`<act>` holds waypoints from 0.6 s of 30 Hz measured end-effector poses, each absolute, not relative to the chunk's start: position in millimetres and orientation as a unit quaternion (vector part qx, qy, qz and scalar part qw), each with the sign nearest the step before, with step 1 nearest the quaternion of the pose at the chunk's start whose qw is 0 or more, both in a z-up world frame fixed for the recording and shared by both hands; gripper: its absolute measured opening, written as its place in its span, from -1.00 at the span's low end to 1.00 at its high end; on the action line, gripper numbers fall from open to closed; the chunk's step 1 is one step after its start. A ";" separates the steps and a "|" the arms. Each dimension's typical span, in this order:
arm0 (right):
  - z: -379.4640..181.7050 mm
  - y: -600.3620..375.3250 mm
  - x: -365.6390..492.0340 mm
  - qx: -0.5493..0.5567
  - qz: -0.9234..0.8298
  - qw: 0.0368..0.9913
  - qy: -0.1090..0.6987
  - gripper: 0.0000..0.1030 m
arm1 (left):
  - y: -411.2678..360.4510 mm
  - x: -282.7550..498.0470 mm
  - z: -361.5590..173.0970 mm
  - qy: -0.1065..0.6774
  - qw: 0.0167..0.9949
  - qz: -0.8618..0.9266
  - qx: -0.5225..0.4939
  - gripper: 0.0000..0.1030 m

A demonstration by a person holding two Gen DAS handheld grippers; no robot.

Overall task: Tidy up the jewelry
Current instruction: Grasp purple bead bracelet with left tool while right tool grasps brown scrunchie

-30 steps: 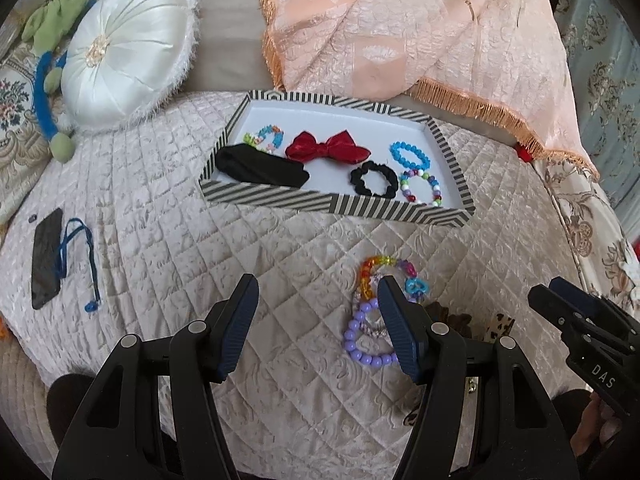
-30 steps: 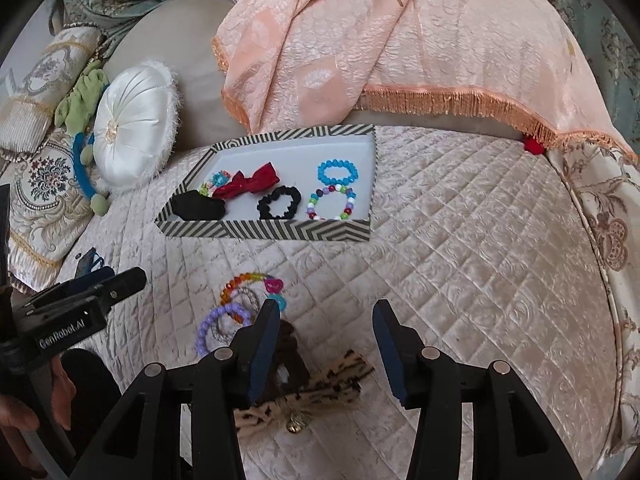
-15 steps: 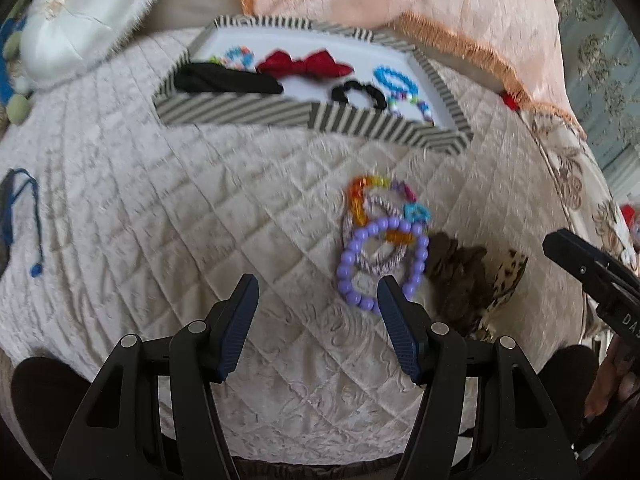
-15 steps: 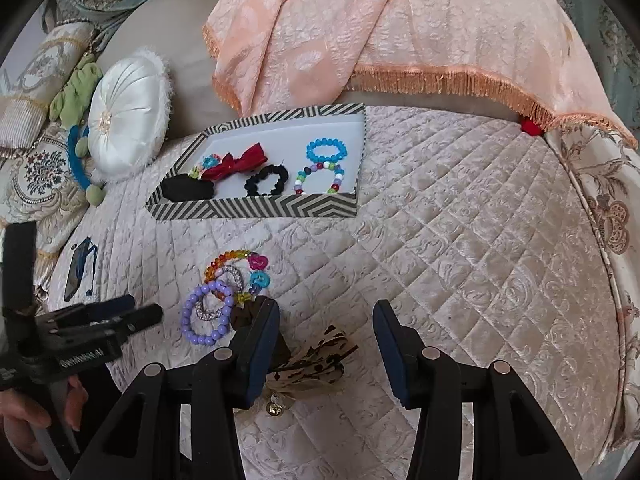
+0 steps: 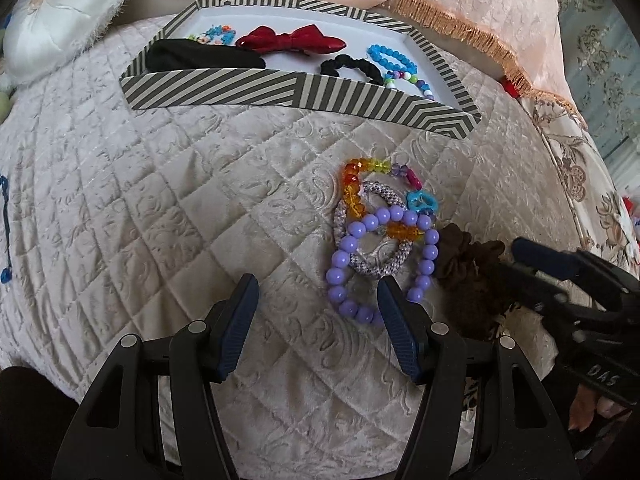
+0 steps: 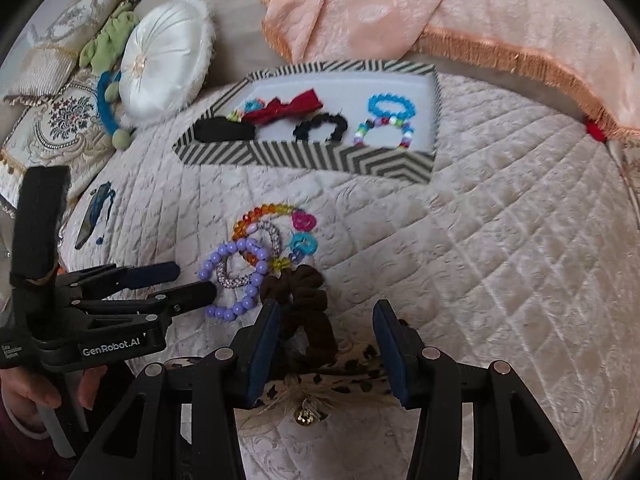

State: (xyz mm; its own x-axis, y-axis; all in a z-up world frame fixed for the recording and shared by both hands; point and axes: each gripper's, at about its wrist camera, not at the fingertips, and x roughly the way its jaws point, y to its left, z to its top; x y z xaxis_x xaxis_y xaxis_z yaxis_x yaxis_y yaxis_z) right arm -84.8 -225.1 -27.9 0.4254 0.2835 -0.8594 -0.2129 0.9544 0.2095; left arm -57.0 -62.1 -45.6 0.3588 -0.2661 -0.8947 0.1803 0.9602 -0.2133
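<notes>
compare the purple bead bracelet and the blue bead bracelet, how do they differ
The purple bracelet lies loose on the quilt, outside the striped tray; the blue bracelet is already in the tray. The purple one is tangled with other bracelets, overlapping a rainbow bracelet and a woven band; the blue one only meets a multicolour bracelet at its edge. Both are rings of round beads lying flat.

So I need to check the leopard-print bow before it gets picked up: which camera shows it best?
The right wrist view: the leopard-print bow lies between the open jaws of the right gripper, showing its spots and small bell, partly under the brown scrunchie. The left wrist view shows barely a pale sliver behind the scrunchie and gripper.
</notes>
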 end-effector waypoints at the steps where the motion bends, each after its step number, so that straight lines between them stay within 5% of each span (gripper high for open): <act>1: -31.7 -223.2 -83.8 0.032 0.151 0.841 0.519 -0.10 | -62.5 -57.1 -45.8 0.547 0.825 -0.138 -0.038 -0.02; 2: -35.2 -221.9 -83.3 0.031 0.156 0.839 0.520 -0.11 | -63.4 -57.6 -46.3 0.544 0.827 -0.139 -0.032 -0.18; 4: -41.4 -221.2 -83.9 0.036 0.163 0.837 0.522 -0.38 | -65.1 -57.5 -47.3 0.542 0.829 -0.136 -0.015 -0.58; 6: -41.9 -221.2 -85.9 0.034 0.162 0.839 0.517 -0.70 | -62.8 -57.2 -47.0 0.540 0.829 -0.146 -0.018 -0.77; 18: 7.7 -241.0 -101.1 0.047 0.156 0.873 0.461 -0.76 | -44.5 -59.7 -5.7 0.515 0.839 -0.170 -0.052 -0.84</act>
State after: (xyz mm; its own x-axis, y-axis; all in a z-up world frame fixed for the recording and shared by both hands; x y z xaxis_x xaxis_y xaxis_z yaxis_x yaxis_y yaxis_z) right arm -101.1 -241.0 7.7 0.5274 0.3148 -0.7891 -0.2282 0.9472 0.2253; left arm -59.7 -44.5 -5.7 0.4118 -0.3385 -0.8461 0.2313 0.9369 -0.2622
